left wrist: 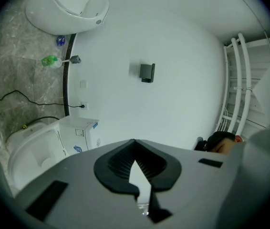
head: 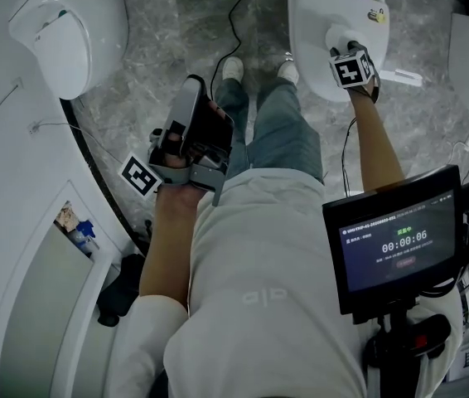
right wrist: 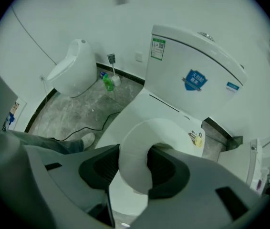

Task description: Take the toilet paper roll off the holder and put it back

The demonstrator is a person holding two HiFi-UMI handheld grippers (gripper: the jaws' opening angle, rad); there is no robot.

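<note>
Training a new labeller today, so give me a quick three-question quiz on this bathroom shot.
1. True or false: the left gripper holds the toilet paper roll.
2. The right gripper hangs over: A) the urinal, B) the closed toilet, C) the floor cable?
3. Fill in: the left gripper's jaws are ____.
Key: 1 false, the right gripper's jaws clamp the roll; 2 B; 3 shut, with nothing between them.
</note>
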